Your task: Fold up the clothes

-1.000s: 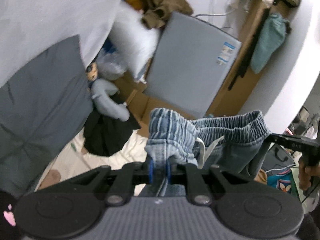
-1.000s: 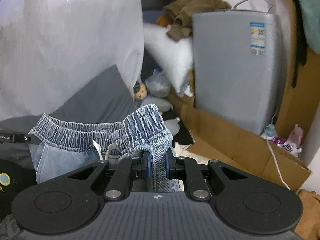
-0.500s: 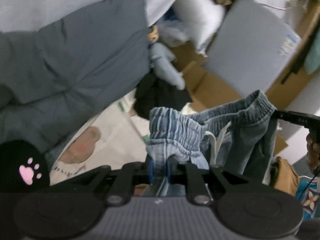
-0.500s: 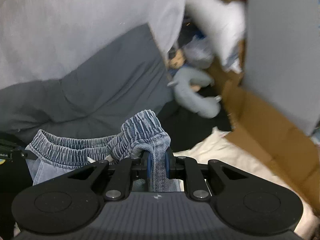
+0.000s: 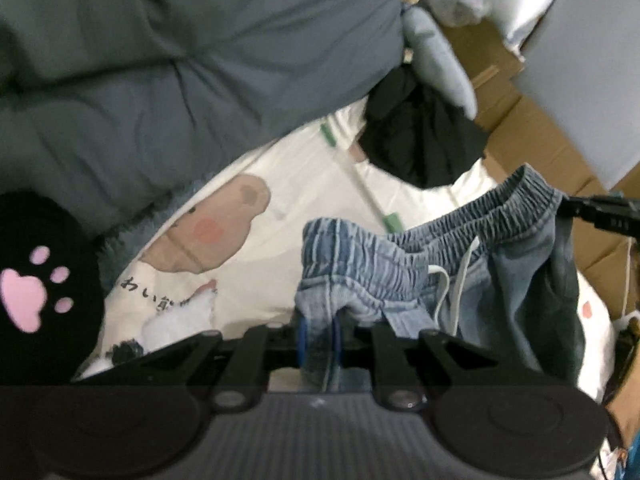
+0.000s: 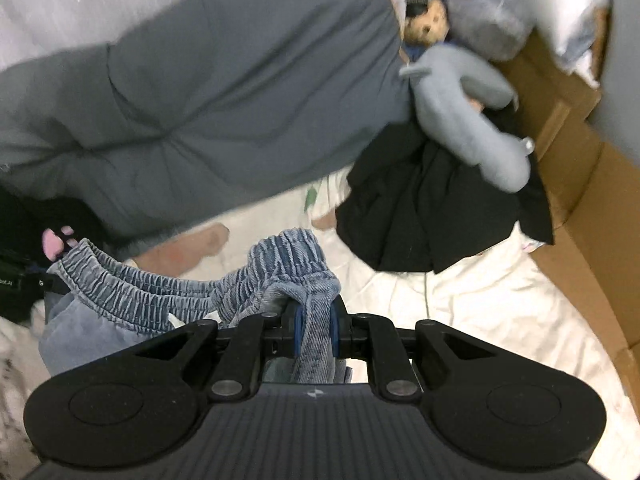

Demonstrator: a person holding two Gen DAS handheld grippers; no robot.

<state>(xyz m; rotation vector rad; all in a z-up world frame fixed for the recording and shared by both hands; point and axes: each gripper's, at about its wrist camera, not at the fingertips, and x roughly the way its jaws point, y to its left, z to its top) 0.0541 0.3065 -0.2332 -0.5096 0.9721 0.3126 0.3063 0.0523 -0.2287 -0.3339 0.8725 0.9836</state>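
Note:
A pair of light blue denim shorts (image 5: 460,264) with an elastic waistband and white drawstring hangs stretched between my two grippers above a cream bedsheet (image 5: 280,184). My left gripper (image 5: 319,338) is shut on one end of the waistband. My right gripper (image 6: 314,332) is shut on the other end of the shorts (image 6: 160,292). In the left wrist view the right gripper's black tip (image 5: 600,212) shows at the far waistband corner. The shorts' legs hang below, mostly hidden by the gripper bodies.
A grey quilt (image 5: 180,60) covers the far side of the bed. A black garment (image 6: 432,208) and a grey plush toy (image 6: 472,120) lie on the sheet near cardboard boxes (image 6: 580,184). A black cushion with a pink paw print (image 5: 28,292) sits at the left.
Both grippers have come down and tilted toward the bed with the shorts still held. The view has swung from the wall and curtain onto the quilt and sheet.

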